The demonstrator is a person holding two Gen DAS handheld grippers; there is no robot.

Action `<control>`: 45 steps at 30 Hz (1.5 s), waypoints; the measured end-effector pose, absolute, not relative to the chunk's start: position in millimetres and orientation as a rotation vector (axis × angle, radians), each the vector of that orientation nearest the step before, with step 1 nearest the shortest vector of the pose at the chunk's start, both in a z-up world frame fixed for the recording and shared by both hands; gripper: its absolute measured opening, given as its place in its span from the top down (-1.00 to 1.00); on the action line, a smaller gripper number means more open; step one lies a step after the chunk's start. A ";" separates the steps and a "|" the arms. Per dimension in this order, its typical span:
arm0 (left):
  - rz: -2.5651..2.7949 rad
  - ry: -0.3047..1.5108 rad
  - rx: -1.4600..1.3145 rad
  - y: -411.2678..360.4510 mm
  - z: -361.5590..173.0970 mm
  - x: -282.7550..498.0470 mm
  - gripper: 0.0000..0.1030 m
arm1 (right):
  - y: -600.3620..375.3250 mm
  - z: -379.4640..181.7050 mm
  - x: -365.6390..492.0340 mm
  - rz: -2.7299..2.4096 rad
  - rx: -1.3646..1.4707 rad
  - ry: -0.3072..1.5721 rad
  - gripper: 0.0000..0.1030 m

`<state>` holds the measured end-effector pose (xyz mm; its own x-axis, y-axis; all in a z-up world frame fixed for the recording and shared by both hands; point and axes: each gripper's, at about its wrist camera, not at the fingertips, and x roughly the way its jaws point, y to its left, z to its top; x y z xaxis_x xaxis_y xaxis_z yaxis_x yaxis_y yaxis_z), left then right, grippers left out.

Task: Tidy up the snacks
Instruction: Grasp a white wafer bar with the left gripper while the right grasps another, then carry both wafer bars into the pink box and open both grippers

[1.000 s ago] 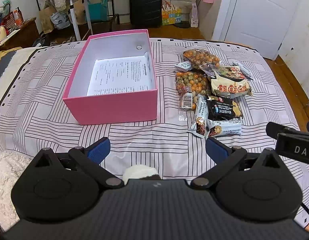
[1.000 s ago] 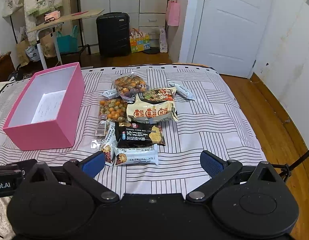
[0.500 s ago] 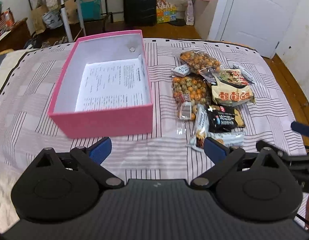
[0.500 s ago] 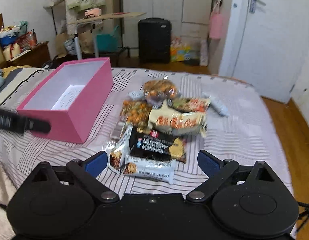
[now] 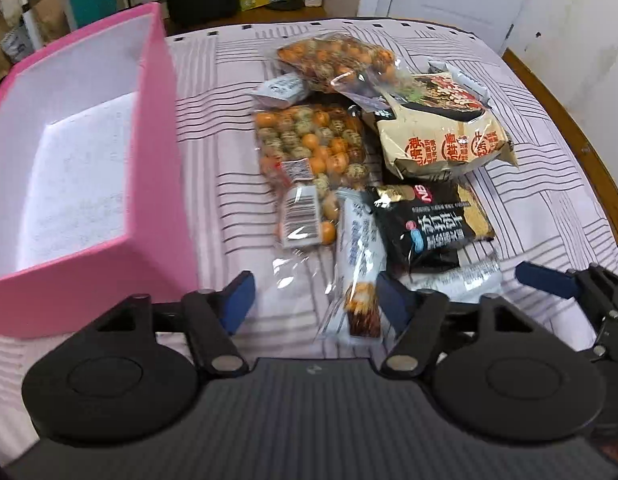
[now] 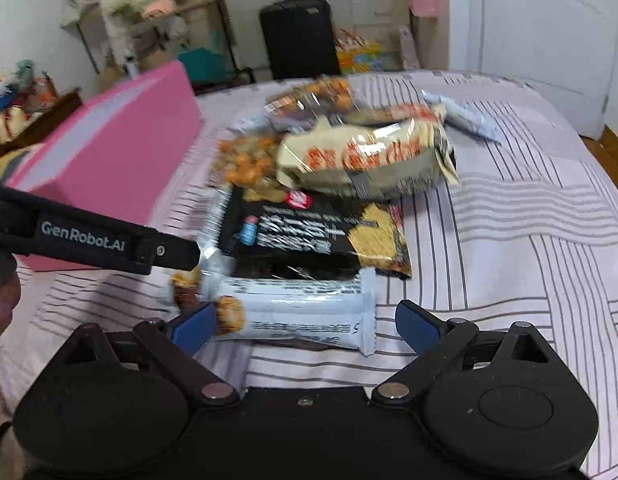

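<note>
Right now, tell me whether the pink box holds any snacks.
No snacks: the pink box stands open, with only a white interior showing; the snack packets lie beside it.

Snacks and box on the striped bedcover (image 5: 541, 208)

There was one pink box (image 5: 165, 168), two clear bags of orange and green balls (image 5: 309, 148) (image 5: 337, 58), one beige packet (image 5: 441, 144), one black cracker packet (image 5: 425, 224), and at least four white wrapped bars (image 5: 357, 256) (image 6: 305, 312) (image 5: 279, 90) (image 6: 465, 118).

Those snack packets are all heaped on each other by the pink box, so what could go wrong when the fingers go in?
The white bar between the open right gripper fingers lies partly under the black packet, so lifting it might drag that along. The left gripper, also open, is close by; the two could bump. The clear bag of round snacks looks slippery and might slide out.
</note>
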<state>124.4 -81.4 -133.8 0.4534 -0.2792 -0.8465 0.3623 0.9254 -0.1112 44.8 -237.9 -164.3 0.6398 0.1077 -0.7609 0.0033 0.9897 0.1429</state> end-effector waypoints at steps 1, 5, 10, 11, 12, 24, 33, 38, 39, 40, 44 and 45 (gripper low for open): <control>-0.399 1.022 0.104 -85.7 -139.3 126.5 -0.20 | -237.4 -168.2 47.5 0.052 0.137 0.884 -0.95; -0.472 1.024 0.075 -89.2 -151.4 127.1 0.04 | -229.9 -178.1 49.8 0.071 0.159 0.897 -1.00; -0.505 1.077 0.030 -92.2 -172.6 130.8 0.35 | -206.7 -189.2 52.0 0.036 -0.023 0.877 -1.00; -0.505 1.062 0.029 -91.9 -172.9 129.0 0.38 | -206.0 -189.1 51.2 0.027 -0.019 0.865 -1.00; -0.502 1.054 0.032 -92.0 -172.6 127.4 0.43 | -207.6 -189.0 50.5 0.018 0.004 0.859 -1.00; -0.470 1.072 0.036 -76.7 -160.5 111.7 0.55 | -210.3 -175.0 16.6 0.031 0.032 0.731 -0.68; -0.438 1.004 0.101 -58.5 -115.0 82.5 0.55 | -209.8 -133.6 -0.7 0.031 0.029 0.762 -0.69; -0.429 0.959 0.109 -43.0 -83.9 70.9 0.55 | -207.5 -100.2 -10.0 0.064 0.030 0.757 -0.69; -0.427 0.953 0.108 -39.3 -78.4 69.6 0.55 | -205.6 -93.3 -11.3 0.078 0.028 0.753 -0.69; -0.426 0.948 0.106 -34.7 -72.0 68.6 0.55 | -203.5 -85.0 -13.2 0.092 0.024 0.746 -0.69; -0.435 0.948 0.056 -15.9 -51.5 69.3 0.55 | -194.3 -55.2 -16.3 0.158 0.002 0.721 -0.69; -0.433 0.947 0.047 -11.8 -47.6 69.3 0.55 | -190.7 -47.8 -16.7 0.173 -0.013 0.712 -0.69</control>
<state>69.3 -11.8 -47.6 0.5052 -0.3388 -0.7937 0.3790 0.9134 -0.1486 -16.7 -190.7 -47.8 0.7432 0.1532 -0.6513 -0.1622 0.9857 0.0468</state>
